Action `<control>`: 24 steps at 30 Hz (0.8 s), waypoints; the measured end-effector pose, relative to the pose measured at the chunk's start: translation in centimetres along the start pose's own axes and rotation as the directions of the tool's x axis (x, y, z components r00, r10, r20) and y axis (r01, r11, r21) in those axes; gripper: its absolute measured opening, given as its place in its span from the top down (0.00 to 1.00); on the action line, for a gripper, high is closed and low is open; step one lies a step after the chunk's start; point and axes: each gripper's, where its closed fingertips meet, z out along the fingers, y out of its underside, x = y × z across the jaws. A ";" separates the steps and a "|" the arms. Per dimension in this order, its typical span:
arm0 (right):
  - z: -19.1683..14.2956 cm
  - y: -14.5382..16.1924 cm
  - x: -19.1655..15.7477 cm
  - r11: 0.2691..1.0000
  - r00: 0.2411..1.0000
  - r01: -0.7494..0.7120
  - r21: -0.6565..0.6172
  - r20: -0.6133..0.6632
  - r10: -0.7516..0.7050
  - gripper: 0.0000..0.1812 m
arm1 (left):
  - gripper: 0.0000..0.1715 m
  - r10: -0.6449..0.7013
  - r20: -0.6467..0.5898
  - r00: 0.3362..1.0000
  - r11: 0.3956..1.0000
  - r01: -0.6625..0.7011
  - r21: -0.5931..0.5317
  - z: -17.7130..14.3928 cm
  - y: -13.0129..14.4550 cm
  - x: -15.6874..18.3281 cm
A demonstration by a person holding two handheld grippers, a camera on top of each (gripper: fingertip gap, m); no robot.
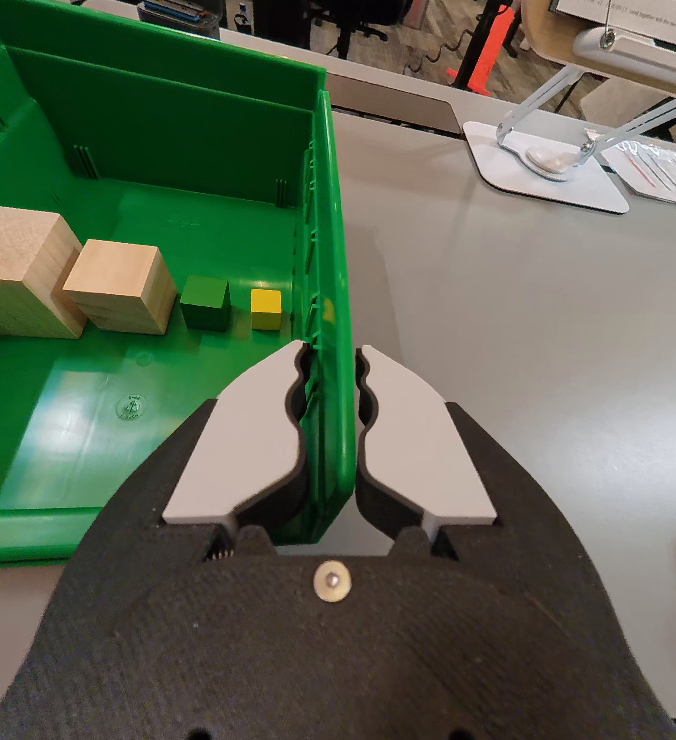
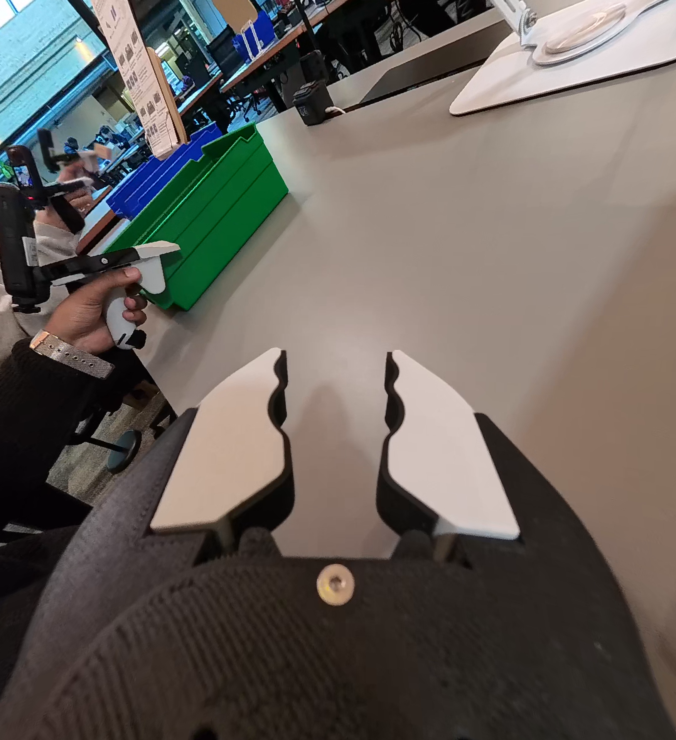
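A green plastic bin (image 1: pixel 338 280) stands on the grey table (image 1: pixel 488 360). Inside it lie two pale wooden blocks (image 1: pixel 15 272) (image 1: pixel 122 286), a small green cube (image 1: pixel 204 302) and a smaller yellow cube (image 1: pixel 265 308). My left gripper (image 1: pixel 331 348) straddles the bin's right wall near its front corner, one finger inside and one outside, closed on the wall. In the right wrist view the left gripper (image 2: pixel 160 264) sits at the near corner of the bin (image 2: pixel 216 216), held by a hand. My right gripper (image 2: pixel 336 356) is open and empty above bare table.
A white stand base (image 1: pixel 544 168) and a sheet in a clear sleeve (image 1: pixel 664 176) lie at the far right. Blue bins (image 2: pixel 156 176) sit behind the green one. A small black device (image 2: pixel 312 102) stands at the table's far edge. A wooden board with papers (image 2: pixel 148 76) rises over the bins.
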 end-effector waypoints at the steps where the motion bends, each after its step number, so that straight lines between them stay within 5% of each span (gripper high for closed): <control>1: 0.0 0.0 0.0 1.000 1.000 0.002 0.000 0.002 -0.002 0.74 | 0.87 -0.003 -0.004 1.000 1.000 0.003 -0.003 0.0 0.0 0.0; 13: 0.1 0.1 -0.1 1.000 1.000 -0.002 -0.008 0.005 0.002 0.74 | 0.85 -0.016 -0.034 0.999 1.000 0.015 -0.011 -0.3 -0.3 0.1; 19: -0.1 0.0 0.3 0.999 0.999 -0.041 0.008 0.005 0.041 0.74 | 0.81 0.067 0.048 0.997 0.991 -0.072 0.116 -4.7 -3.9 -1.5; 22: -0.2 0.0 0.3 0.997 0.997 -0.077 0.020 0.018 0.076 0.74 | 0.71 0.204 0.015 0.979 0.974 -0.204 0.102 -6.3 -5.4 -2.2; 24: -0.1 0.1 0.4 0.997 0.997 -0.076 0.012 0.013 0.076 0.74 | 0.57 0.344 -0.042 0.938 0.938 -0.345 -0.028 -6.1 -5.2 -3.0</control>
